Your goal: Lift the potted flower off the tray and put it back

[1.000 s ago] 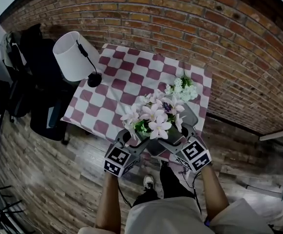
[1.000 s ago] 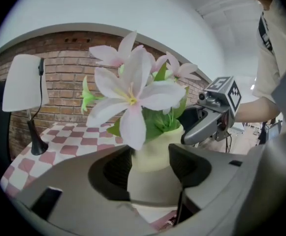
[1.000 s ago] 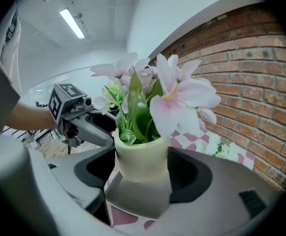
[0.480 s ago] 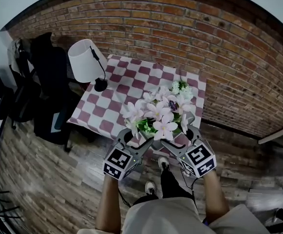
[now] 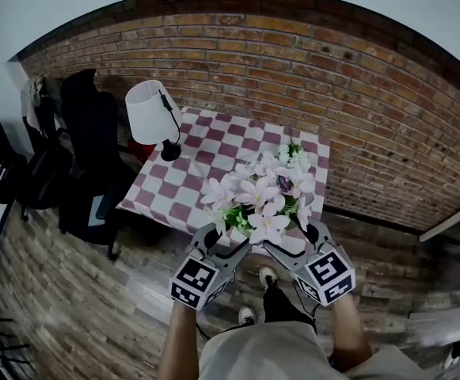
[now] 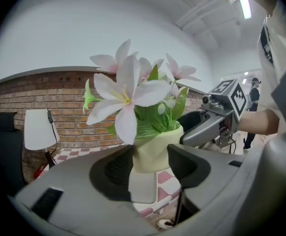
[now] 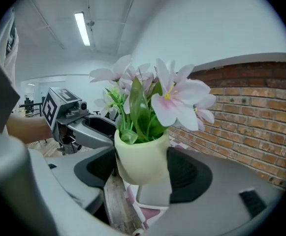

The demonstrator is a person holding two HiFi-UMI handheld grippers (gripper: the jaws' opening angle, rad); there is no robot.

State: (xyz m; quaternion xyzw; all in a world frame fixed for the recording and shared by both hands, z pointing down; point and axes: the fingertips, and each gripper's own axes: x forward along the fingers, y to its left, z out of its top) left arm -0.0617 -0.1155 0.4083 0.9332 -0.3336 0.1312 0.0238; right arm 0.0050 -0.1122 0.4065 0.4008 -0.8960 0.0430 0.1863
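Up went the potted flower [image 5: 263, 204], higher off the counter [image 5: 206, 145]. Left hand-held gripper [image 5: 230, 241] and right hand-held gripper [image 5: 287, 244] each clamp it upright between their jaws, left jaws closing tighter. Tray [image 6: 143, 188] lies below and slightly ahead of both, equally near either.

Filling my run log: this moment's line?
potted flower: lifted off tray | left tool: closing on pot | right tool: gripping pot

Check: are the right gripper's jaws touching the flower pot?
Touching. In the right gripper view, the right gripper has both jaws pressed against the sides of the flower pot, with no gap on either side.
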